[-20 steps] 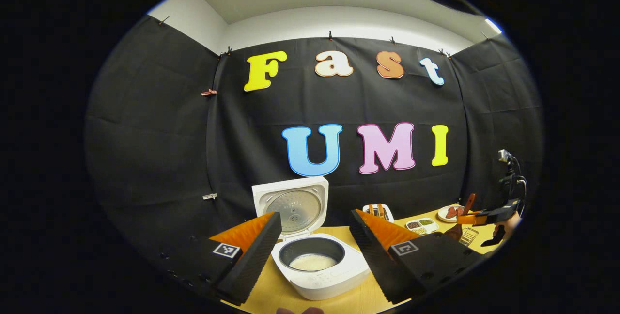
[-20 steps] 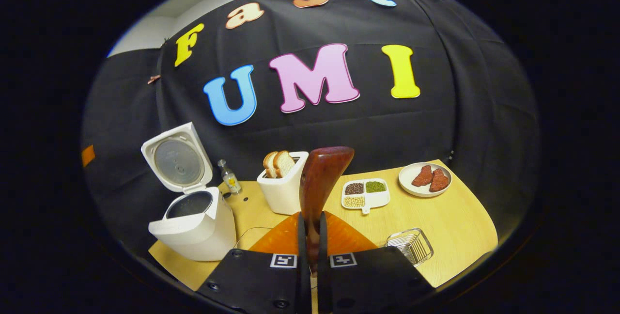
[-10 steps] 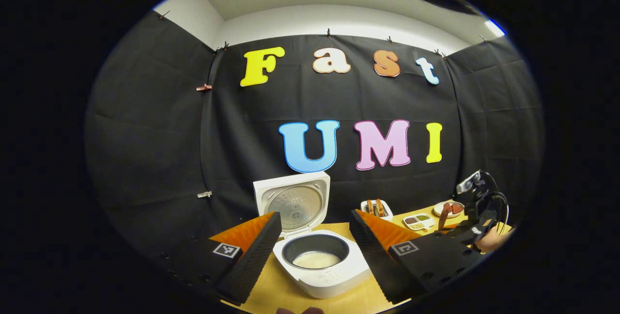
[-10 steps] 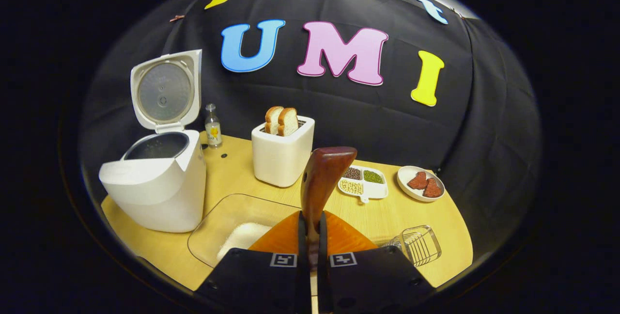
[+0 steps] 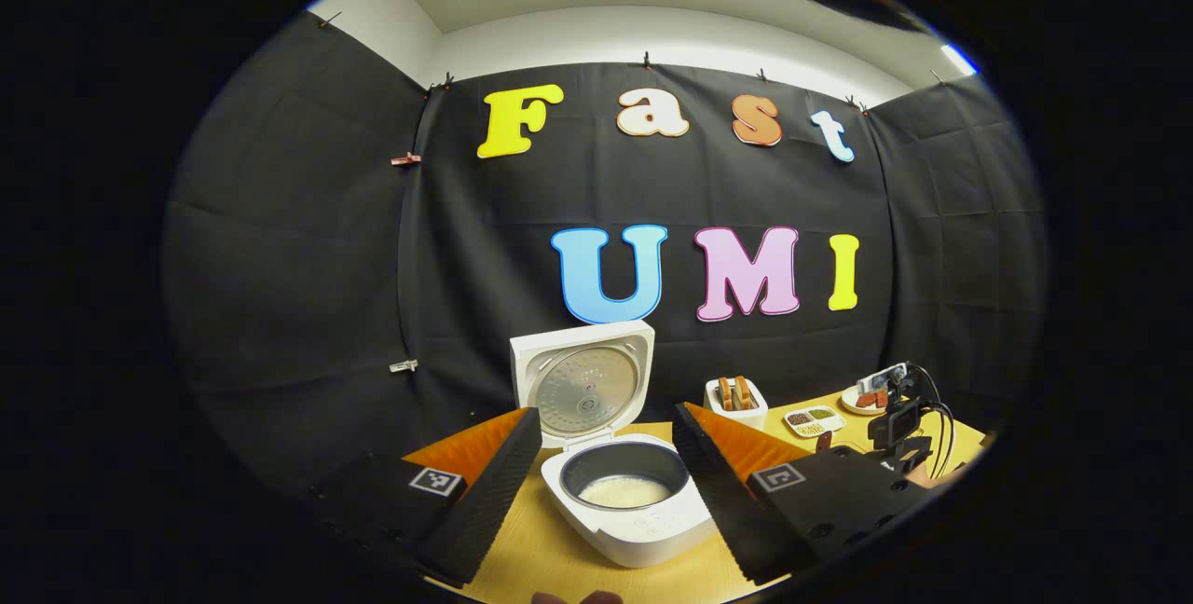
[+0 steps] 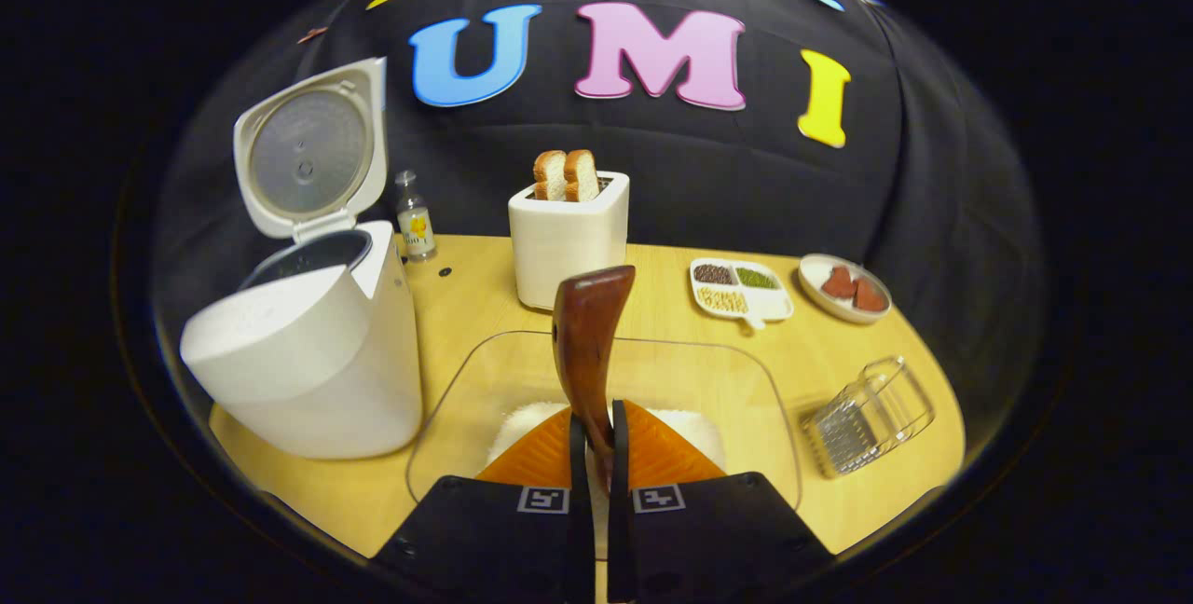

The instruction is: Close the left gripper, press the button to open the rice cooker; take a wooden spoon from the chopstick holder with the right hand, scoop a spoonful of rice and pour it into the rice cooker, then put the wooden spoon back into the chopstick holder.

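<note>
The white rice cooker (image 5: 643,529) stands open with its lid (image 5: 582,380) upright and white rice (image 5: 624,490) in the pot. My left gripper (image 5: 606,418) hovers open in front of it, one finger on each side, holding nothing. My right gripper (image 6: 596,422) is shut on the handle of the dark wooden spoon (image 6: 587,334), whose bowl points forward and up. The spoon hangs over a clear container (image 6: 746,371) with white rice (image 6: 522,418) in it. The wire chopstick holder (image 6: 867,416) lies on the table to the right. The open rice cooker (image 6: 308,352) stands to the left.
A white toaster (image 6: 567,236) with two bread slices stands behind the container, a small bottle (image 6: 415,229) to its left. A divided dish of beans (image 6: 741,287) and a plate of red meat (image 6: 843,285) sit at the back right. The other gripper (image 5: 895,427) shows far right.
My right gripper has tipped down and moved forward with the spoon, now over the clear rice container. The left gripper has shifted only slightly and stays open.
</note>
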`<state>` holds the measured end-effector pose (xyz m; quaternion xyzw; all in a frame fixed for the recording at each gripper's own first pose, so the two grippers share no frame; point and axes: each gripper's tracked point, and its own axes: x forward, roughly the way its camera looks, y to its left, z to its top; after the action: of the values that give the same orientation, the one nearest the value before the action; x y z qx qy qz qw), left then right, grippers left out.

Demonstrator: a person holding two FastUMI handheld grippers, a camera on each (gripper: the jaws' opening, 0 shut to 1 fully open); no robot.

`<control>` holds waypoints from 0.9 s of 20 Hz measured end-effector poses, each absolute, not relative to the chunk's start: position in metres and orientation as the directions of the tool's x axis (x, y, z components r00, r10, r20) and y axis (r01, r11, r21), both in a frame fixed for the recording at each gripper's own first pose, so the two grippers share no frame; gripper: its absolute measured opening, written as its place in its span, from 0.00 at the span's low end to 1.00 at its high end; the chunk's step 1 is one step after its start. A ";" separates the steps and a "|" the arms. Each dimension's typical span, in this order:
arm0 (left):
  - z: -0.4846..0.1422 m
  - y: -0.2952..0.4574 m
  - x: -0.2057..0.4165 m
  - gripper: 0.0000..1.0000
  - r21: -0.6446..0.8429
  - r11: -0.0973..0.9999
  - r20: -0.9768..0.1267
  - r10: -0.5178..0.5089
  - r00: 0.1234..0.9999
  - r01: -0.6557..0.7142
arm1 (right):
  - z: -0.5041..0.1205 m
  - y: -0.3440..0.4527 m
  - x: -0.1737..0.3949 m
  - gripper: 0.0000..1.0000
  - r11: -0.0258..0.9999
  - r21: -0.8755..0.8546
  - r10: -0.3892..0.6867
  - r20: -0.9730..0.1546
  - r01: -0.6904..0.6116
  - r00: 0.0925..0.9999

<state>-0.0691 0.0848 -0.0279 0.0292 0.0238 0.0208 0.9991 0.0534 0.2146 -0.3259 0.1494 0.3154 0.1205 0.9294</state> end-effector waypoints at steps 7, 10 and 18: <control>-0.026 0.092 -0.075 0.97 0.057 0.997 -0.034 0.061 0.998 -0.059 | -0.323 0.165 0.072 0.10 0.574 0.789 0.371 -0.488 0.217 0.790; -0.027 0.093 -0.075 0.97 0.055 0.996 -0.033 0.066 0.997 -0.064 | -0.322 0.135 0.074 0.10 0.495 0.826 0.337 -0.468 0.269 0.817; -0.026 0.091 -0.079 0.97 0.053 0.997 -0.029 0.062 0.998 -0.061 | -0.308 0.107 0.070 0.10 0.398 0.863 0.340 -0.454 0.312 0.823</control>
<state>-0.0788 0.0912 -0.0257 0.0263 0.0154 0.0307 0.9991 0.0698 0.1073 -0.3080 0.5486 0.2971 0.0091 0.7815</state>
